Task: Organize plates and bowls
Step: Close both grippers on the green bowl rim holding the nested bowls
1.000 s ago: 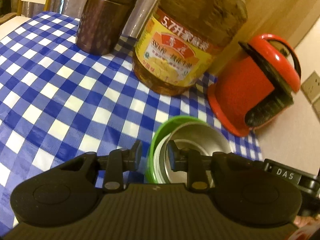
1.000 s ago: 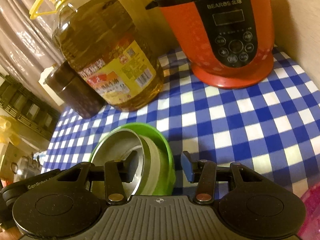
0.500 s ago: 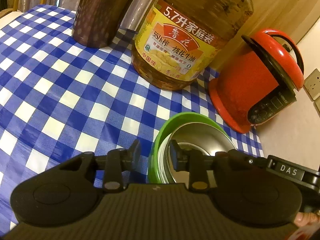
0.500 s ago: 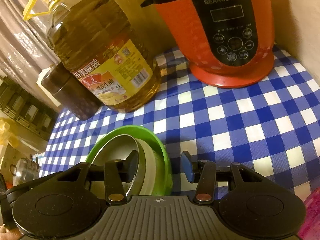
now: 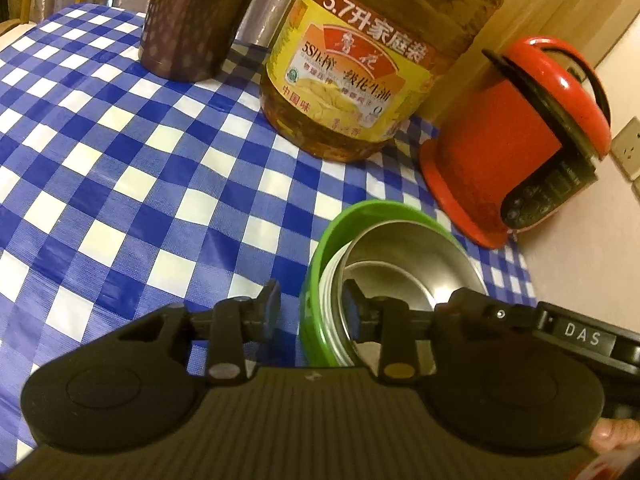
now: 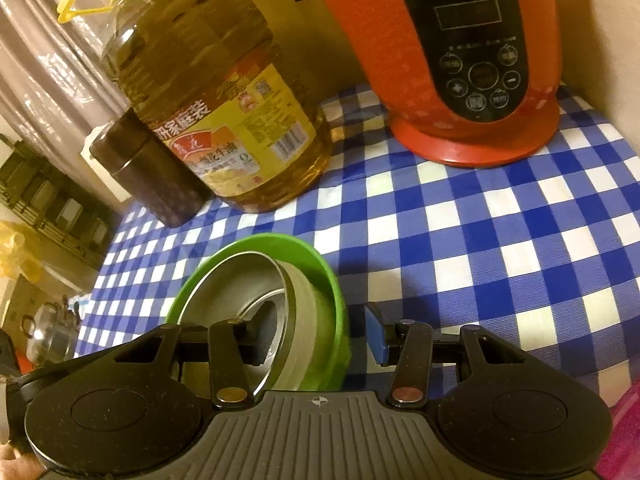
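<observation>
Left wrist view: left tongs [image 5: 310,300] opening, bowl [image 5: 400,248] rim between the fingers, pads seemingly clear of it. Steel bowl nests in a green bowl [image 5: 320,264], lower right of frame, on the checked desk [image 5: 120,160]. Right wrist view: right tongs [image 6: 320,332] straddle both rims, moderately wide; contact unclear. Oil jug [image 6: 216,100] upper left, red cooker [image 6: 460,60] upper right.

Both fisheye views look steeply down along their gripper fingers, close over a blue checked tablecloth [image 5: 120,184]. The left wrist view meets the green bowl [image 5: 316,248] from its left side, the right wrist view from its right. Both share the oil jug [image 6: 224,120], the red rice cooker [image 5: 504,152] and the dark canister [image 5: 188,28]
</observation>
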Available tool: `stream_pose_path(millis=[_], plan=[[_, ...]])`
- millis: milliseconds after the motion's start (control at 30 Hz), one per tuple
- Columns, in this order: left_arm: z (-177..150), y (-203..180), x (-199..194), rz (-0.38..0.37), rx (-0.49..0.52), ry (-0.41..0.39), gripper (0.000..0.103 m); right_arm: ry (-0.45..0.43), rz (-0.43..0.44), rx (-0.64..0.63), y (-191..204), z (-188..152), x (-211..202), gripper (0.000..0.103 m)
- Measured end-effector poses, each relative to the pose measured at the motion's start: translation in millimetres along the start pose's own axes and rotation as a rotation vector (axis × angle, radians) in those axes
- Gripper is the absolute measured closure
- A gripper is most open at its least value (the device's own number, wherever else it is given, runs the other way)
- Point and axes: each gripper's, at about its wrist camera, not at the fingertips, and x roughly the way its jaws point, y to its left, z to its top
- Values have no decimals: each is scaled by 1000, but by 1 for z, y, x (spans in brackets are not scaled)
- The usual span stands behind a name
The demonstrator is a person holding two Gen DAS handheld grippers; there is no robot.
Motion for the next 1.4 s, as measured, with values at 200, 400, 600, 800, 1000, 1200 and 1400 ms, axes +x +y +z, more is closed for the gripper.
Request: stream_pose_path(millis=[200,400,600,800,1000,1200,1400], plan=[[-4,3,-2,-24,-29,-5,73,10,13,32,-7,-4,5,55],[-4,2,3,-23,-34,8,73,15,41,50,-10,-5,12,55],[-6,0,6,-26,-26,11,74,17,72,98,-16,-10,21,56],[-7,0,5,-27,-16,14,74,13,90,132,-20,-13,25,60],[-7,-2,4,-27,-9,12,74,21,57,122,-18,-13,27,71],[-5,0,2,-31,-33,5,75,47,39,89,-13,-8,31,70],[-5,2,2,-37,-56,2,77,49,49,114,-16,-10,33,70]])
